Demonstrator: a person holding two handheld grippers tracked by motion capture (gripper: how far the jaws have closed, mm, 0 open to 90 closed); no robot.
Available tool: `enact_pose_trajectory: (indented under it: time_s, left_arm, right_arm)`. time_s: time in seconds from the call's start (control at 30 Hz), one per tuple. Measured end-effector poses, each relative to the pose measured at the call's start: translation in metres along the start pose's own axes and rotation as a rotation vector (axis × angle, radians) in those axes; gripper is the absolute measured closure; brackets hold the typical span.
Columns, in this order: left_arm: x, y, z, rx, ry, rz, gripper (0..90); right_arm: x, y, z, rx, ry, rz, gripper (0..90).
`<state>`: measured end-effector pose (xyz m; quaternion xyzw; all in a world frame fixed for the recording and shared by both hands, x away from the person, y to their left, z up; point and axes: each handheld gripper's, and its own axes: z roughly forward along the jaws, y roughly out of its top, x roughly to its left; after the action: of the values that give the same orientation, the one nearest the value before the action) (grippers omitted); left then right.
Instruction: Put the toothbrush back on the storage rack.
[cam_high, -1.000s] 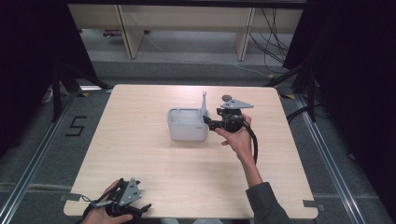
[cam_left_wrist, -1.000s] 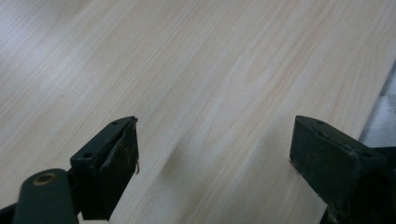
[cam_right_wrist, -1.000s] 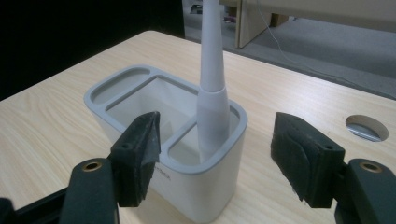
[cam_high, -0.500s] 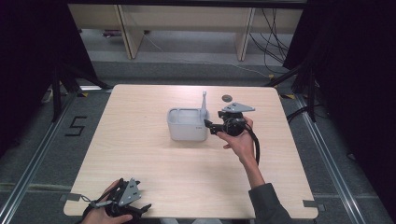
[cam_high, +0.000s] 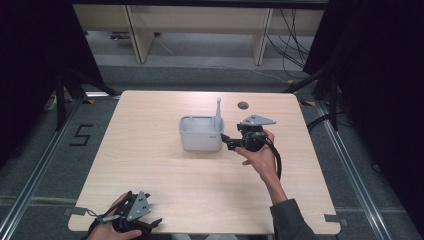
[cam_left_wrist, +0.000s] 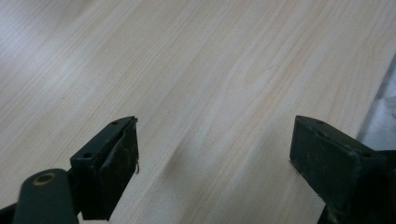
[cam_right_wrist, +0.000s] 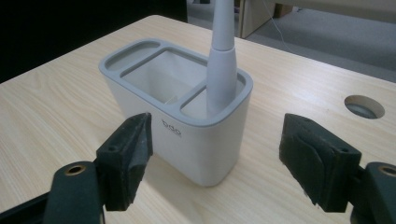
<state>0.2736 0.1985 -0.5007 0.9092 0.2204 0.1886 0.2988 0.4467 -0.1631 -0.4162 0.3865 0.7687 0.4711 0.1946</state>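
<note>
The right gripper has its jaws standing wide apart, having just been opening, with nothing pressed between the pads; the near corner of the white caddy sits just beyond their tips, in the middle of the right gripper view. That view shows what the high view cannot: the caddy's grey rim divides it into compartments, and a pale grey handle stands upright in the compartment nearest the camera, rising out of the top of the frame. A round hole in the table lies at the right edge. In the high view the caddy sits a little above the centre of the wooden table, with the right gripper just to its right, pointing leftward at it, held level by a right hand whose forearm runs up from the bottom edge. The left gripper, jaws also wide apart on nothing, looks over bare wood; the high view places it at the lower left, resting at the table's near edge in the left hand.
</note>
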Motion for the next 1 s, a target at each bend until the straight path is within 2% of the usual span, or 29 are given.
enact_pose_trajectory:
  time_s: [0.3, 0.37, 0.47, 0.53, 0.57, 0.6, 0.67, 0.7, 0.73, 0.77, 0.8, 0.83, 0.9, 0.93, 1.0]
  left_arm:
    - [0.0, 0.0, 0.0, -0.001, -0.001, -0.001, 15.2]
    - [0.0, 0.0, 0.0, -0.001, -0.001, 0.0, 15.2]
    - [0.0, 0.0, -0.001, -0.003, 0.001, -0.004, 15.3]
    - [0.0, 0.0, -0.001, -0.004, 0.001, -0.006, 15.2]
    - [0.0, 0.0, 0.0, -0.005, 0.001, -0.007, 15.2]
    - [0.0, 0.0, 0.0, -0.004, 0.001, -0.007, 15.2]
    - [0.0, 0.0, 0.0, -0.003, 0.001, -0.007, 15.2]
    - [0.0, 0.0, 0.0, -0.002, 0.001, -0.006, 15.2]
    - [0.0, 0.0, 0.0, -0.002, 0.001, -0.006, 15.2]
    - [-0.001, -0.001, 0.0, -0.003, 0.002, -0.008, 15.2]
    - [-0.001, -0.001, 0.0, -0.003, 0.002, -0.009, 15.2]
    - [-0.001, -0.001, 0.0, -0.004, 0.002, -0.009, 15.2]
    - [0.0, -0.001, -0.001, -0.004, 0.003, -0.009, 15.2]
    - [0.0, -0.001, -0.001, -0.004, 0.002, -0.009, 15.2]
    - [-0.001, -0.001, -0.001, -0.003, 0.003, -0.009, 15.2]
  right_arm:
    - [0.001, -0.007, -0.002, 0.032, -0.024, 0.012, 23.8]
    - [0.002, -0.008, -0.002, 0.035, -0.013, 0.019, 23.8]
    - [0.004, -0.01, -0.002, 0.034, -0.012, -0.006, 23.3]
    - [0.007, -0.011, -0.003, 0.042, -0.009, 0.005, 23.2]
    - [0.007, -0.012, -0.002, 0.033, 0.009, -0.01, 23.1]
    - [0.009, -0.013, -0.004, 0.043, 0.002, -0.001, 23.1]
    - [0.011, -0.014, -0.005, 0.04, 0.018, -0.009, 23.1]
    - [0.013, -0.015, -0.004, 0.028, 0.011, -0.002, 23.0]
    - [0.014, -0.015, -0.006, 0.045, 0.017, -0.005, 22.9]
    - [0.014, -0.016, -0.005, 0.031, 0.034, -0.018, 22.9]
    - [0.017, -0.017, -0.006, 0.035, 0.034, -0.002, 22.9]
    - [0.017, -0.017, -0.007, 0.039, 0.029, -0.019, 22.9]
    - [0.02, -0.019, -0.008, 0.037, 0.04, -0.014, 22.9]
    - [0.02, -0.02, -0.01, 0.045, 0.034, -0.036, 22.9]
    - [0.024, -0.023, -0.01, 0.046, 0.045, -0.015, 23.0]
